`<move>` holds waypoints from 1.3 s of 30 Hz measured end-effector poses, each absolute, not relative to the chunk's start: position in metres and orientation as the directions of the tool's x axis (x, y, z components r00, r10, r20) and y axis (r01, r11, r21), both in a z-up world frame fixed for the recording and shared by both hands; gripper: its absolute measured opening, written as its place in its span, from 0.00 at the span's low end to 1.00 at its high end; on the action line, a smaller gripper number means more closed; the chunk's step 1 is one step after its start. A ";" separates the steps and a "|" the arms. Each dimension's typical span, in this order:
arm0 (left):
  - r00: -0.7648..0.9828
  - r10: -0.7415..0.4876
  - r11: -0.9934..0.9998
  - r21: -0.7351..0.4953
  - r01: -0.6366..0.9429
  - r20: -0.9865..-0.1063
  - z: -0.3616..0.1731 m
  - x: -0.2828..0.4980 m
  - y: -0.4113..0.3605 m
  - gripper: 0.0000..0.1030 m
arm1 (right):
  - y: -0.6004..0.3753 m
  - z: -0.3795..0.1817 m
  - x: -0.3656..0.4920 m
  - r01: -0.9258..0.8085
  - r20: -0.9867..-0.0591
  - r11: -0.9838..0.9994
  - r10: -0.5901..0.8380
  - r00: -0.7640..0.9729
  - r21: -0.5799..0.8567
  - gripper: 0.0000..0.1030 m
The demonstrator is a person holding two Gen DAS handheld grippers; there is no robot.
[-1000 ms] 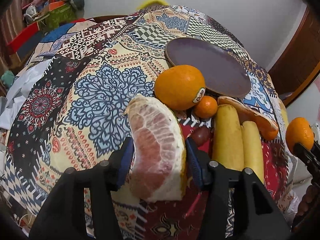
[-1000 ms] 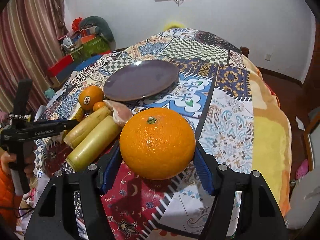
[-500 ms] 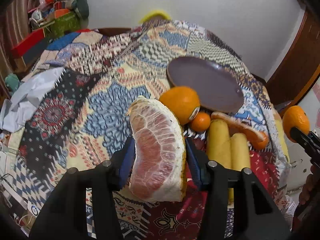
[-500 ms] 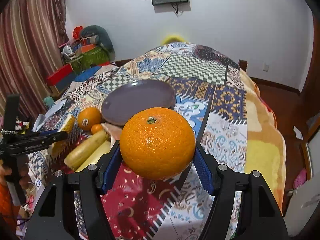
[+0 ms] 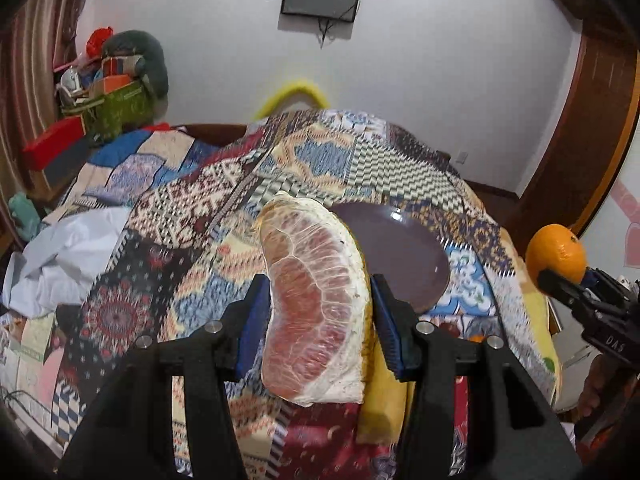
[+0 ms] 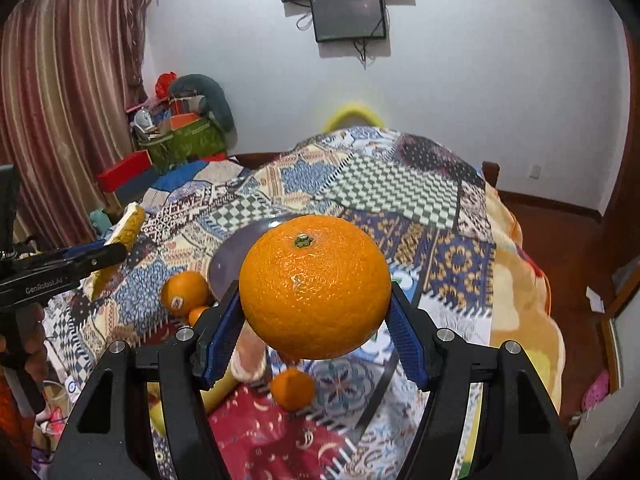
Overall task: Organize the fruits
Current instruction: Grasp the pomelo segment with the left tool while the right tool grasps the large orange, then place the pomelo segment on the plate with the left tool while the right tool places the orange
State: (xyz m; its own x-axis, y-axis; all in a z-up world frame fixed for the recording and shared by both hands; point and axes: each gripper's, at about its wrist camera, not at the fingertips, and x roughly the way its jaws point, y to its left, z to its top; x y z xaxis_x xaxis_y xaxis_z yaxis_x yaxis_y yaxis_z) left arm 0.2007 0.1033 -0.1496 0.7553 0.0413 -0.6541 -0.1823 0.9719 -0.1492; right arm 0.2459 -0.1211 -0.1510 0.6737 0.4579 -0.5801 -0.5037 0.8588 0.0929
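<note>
My left gripper [image 5: 318, 316] is shut on a peeled pink pomelo wedge [image 5: 314, 304], held above the patchwork cloth. My right gripper [image 6: 316, 320] is shut on a large orange [image 6: 315, 286]; it also shows at the right of the left wrist view [image 5: 557, 254]. A purple plate [image 5: 404, 258] lies on the cloth behind both fruits. On the cloth in the right wrist view lie an orange with a sticker [image 6: 185, 287], a small mandarin [image 6: 292, 389], another small mandarin [image 6: 198, 314] and a yellow fruit [image 6: 218, 394].
The patchwork cloth [image 6: 400, 184] covers a domed table. Boxes and bags [image 6: 180, 140] are stacked at the back left by a curtain [image 6: 68, 112]. A screen [image 6: 348, 16] hangs on the wall. White cloth [image 5: 60, 256] lies at the left edge.
Both grippers have risen and tilted upward with their fruits; the table fruits have dropped low in view and the wall and screen have come into sight.
</note>
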 end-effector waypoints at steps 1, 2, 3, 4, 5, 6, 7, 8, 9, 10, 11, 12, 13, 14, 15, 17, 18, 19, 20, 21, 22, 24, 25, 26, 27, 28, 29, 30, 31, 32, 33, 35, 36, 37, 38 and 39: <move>0.759 0.040 0.972 -0.149 -0.179 -0.650 -0.148 0.204 0.103 0.49 | -0.119 -0.149 0.248 -0.506 -0.576 0.858 0.459 0.677 0.090 0.63; 0.763 0.039 0.973 -0.150 -0.176 -0.645 -0.146 0.209 0.103 0.49 | -0.119 -0.149 0.251 -0.507 -0.572 0.857 0.461 0.678 0.089 0.63; 0.766 0.037 0.973 -0.150 -0.173 -0.641 -0.145 0.211 0.102 0.49 | -0.116 -0.147 0.254 -0.510 -0.567 0.856 0.464 0.681 0.088 0.63; 0.769 0.037 0.974 -0.149 -0.170 -0.638 -0.144 0.214 0.102 0.49 | -0.116 -0.146 0.256 -0.511 -0.564 0.855 0.465 0.683 0.088 0.63; 0.772 0.036 0.975 -0.149 -0.168 -0.634 -0.143 0.218 0.102 0.49 | -0.115 -0.145 0.259 -0.512 -0.560 0.855 0.466 0.685 0.086 0.63; 0.775 0.037 0.975 -0.147 -0.166 -0.631 -0.141 0.223 0.102 0.49 | -0.112 -0.144 0.263 -0.513 -0.554 0.854 0.468 0.688 0.085 0.63; 0.776 0.037 0.976 -0.146 -0.164 -0.630 -0.141 0.227 0.102 0.49 | -0.112 -0.143 0.265 -0.514 -0.552 0.854 0.469 0.690 0.083 0.63; 0.777 0.035 0.976 -0.146 -0.163 -0.629 -0.141 0.230 0.103 0.49 | -0.110 -0.143 0.268 -0.514 -0.549 0.854 0.469 0.692 0.082 0.63; 0.777 0.033 0.976 -0.147 -0.160 -0.628 -0.142 0.234 0.103 0.49 | -0.109 -0.142 0.273 -0.515 -0.546 0.853 0.470 0.693 0.080 0.63; 0.778 0.031 0.976 -0.148 -0.158 -0.627 -0.142 0.238 0.103 0.49 | -0.107 -0.142 0.276 -0.516 -0.544 0.853 0.470 0.695 0.077 0.63; 0.779 0.030 0.977 -0.148 -0.156 -0.627 -0.142 0.242 0.103 0.49 | -0.106 -0.142 0.280 -0.516 -0.543 0.853 0.469 0.696 0.075 0.63; 0.778 0.028 0.977 -0.146 -0.153 -0.627 -0.143 0.247 0.103 0.49 | -0.104 -0.142 0.284 -0.517 -0.542 0.853 0.469 0.698 0.071 0.63; 0.778 0.027 0.978 -0.145 -0.152 -0.628 -0.144 0.251 0.103 0.49 | -0.102 -0.142 0.288 -0.518 -0.540 0.853 0.469 0.699 0.069 0.63; 0.777 0.025 0.978 -0.145 -0.149 -0.629 -0.145 0.255 0.103 0.49 | -0.099 -0.143 0.293 -0.518 -0.539 0.853 0.468 0.700 0.067 0.63; 0.776 0.021 0.979 -0.146 -0.145 -0.630 -0.146 0.261 0.104 0.49 | -0.098 -0.143 0.296 -0.519 -0.538 0.852 0.468 0.701 0.066 0.63; 0.774 0.016 0.979 -0.146 -0.140 -0.634 -0.149 0.269 0.105 0.49 | -0.095 -0.145 0.304 -0.521 -0.540 0.851 0.470 0.698 0.068 0.63; 0.772 0.015 0.980 -0.144 -0.137 -0.635 -0.151 0.274 0.105 0.49 | -0.092 -0.147 0.308 -0.521 -0.543 0.850 0.470 0.696 0.069 0.63; 0.770 0.013 0.981 -0.142 -0.135 -0.638 -0.153 0.278 0.105 0.49 | -0.090 -0.148 0.312 -0.522 -0.545 0.850 0.470 0.694 0.068 0.63; 0.768 0.012 0.981 -0.141 -0.133 -0.641 -0.155 0.283 0.105 0.49 | -0.089 -0.150 0.315 -0.522 -0.547 0.850 0.469 0.693 0.067 0.63; 0.764 0.009 0.982 -0.140 -0.130 -0.645 -0.158 0.289 0.105 0.49 | -0.086 -0.152 0.319 -0.523 -0.551 0.850 0.467 0.692 0.065 0.63; 0.760 0.005 0.982 -0.141 -0.127 -0.649 -0.160 0.294 0.105 0.49 | -0.085 -0.155 0.322 -0.523 -0.554 0.850 0.466 0.690 0.064 0.63; 0.752 -0.004 0.982 -0.143 -0.120 -0.659 -0.165 0.304 0.105 0.49 | -0.080 -0.160 0.330 -0.525 -0.567 0.849 0.465 0.680 0.066 0.63; 0.748 -0.007 0.983 -0.143 -0.118 -0.663 -0.167 0.309 0.104 0.49 | -0.078 -0.162 0.333 -0.527 -0.571 0.848 0.465 0.677 0.067 0.63; 0.744 -0.008 0.983 -0.142 -0.116 -0.668 -0.169 0.313 0.104 0.49 | -0.077 -0.164 0.335 -0.529 -0.575 0.846 0.466 0.672 0.067 0.63; 0.739 -0.009 0.984 -0.138 -0.114 -0.673 -0.172 0.319 0.104 0.49 | -0.074 -0.168 0.339 -0.529 -0.584 0.846 0.461 0.668 0.062 0.63; 0.736 -0.011 0.984 -0.137 -0.111 -0.677 -0.174 0.322 0.104 0.49 | -0.073 -0.170 0.342 -0.530 -0.588 0.846 0.458 0.667 0.059 0.63; 0.731 -0.013 0.985 -0.135 -0.109 -0.682 -0.177 0.326 0.104 0.49 | -0.071 -0.173 0.344 -0.531 -0.594 0.846 0.455 0.664 0.054 0.63; 0.726 -0.016 0.985 -0.135 -0.106 -0.688 -0.180 0.330 0.104 0.49 | -0.069 -0.176 0.347 -0.533 -0.602 0.844 0.453 0.658 0.052 0.63; 0.720 -0.020 0.985 -0.135 -0.103 -0.693 -0.182 0.334 0.104 0.49 | -0.068 -0.179 0.351 -0.536 -0.608 0.843 0.453 0.652 0.053 0.63; 0.715 -0.022 0.986 -0.135 -0.102 -0.699 -0.185 0.338 0.104 0.49 | -0.066 -0.182 0.354 -0.537 -0.616 0.842 0.451 0.646 0.053 0.63; 0.711 -0.022 0.986 -0.135 -0.103 -0.703 -0.187 0.341 0.104 0.49 | -0.063 -0.186 0.357 -0.539 -0.626 0.840 0.448 0.638 0.052 0.63; 0.703 -0.022 0.986 -0.132 -0.103 -0.711 -0.191 0.346 0.104 0.49 | -0.060 -0.191 0.361 -0.543 -0.639 0.838 0.446 0.627 0.052 0.63; 0.698 -0.023 0.986 -0.132 -0.103 -0.716 -0.194 0.350 0.105 0.49 | -0.058 -0.194 0.365 -0.546 -0.645 0.836 0.445 0.622 0.051 0.63; 0.692 -0.026 0.986 -0.133 -0.102 -0.721 -0.197 0.353 0.106 0.49 | -0.056 -0.196 0.367 -0.548 -0.649 0.835 0.443 0.618 0.048 0.63; 0.688 -0.028 0.985 -0.136 -0.104 -0.725 -0.199 0.356 0.106 0.49 | -0.054 -0.198 0.370 -0.549 -0.655 0.835 0.440 0.614 0.046 0.63; 0.684 -0.029 0.985 -0.137 -0.105 -0.729 -0.201 0.359 0.107 0.49 | -0.051 -0.200 0.373 -0.550 -0.663 0.834 0.436 0.608 0.044 0.63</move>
State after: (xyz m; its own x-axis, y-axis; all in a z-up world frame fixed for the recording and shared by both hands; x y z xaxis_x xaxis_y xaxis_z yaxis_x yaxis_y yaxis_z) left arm 0.3586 0.1068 -0.2009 0.6836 -0.0287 -0.7293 -0.1048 0.9850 -0.1370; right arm 0.3732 -0.0514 -0.2001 0.6083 0.4361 -0.6632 -0.5503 0.8339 0.0436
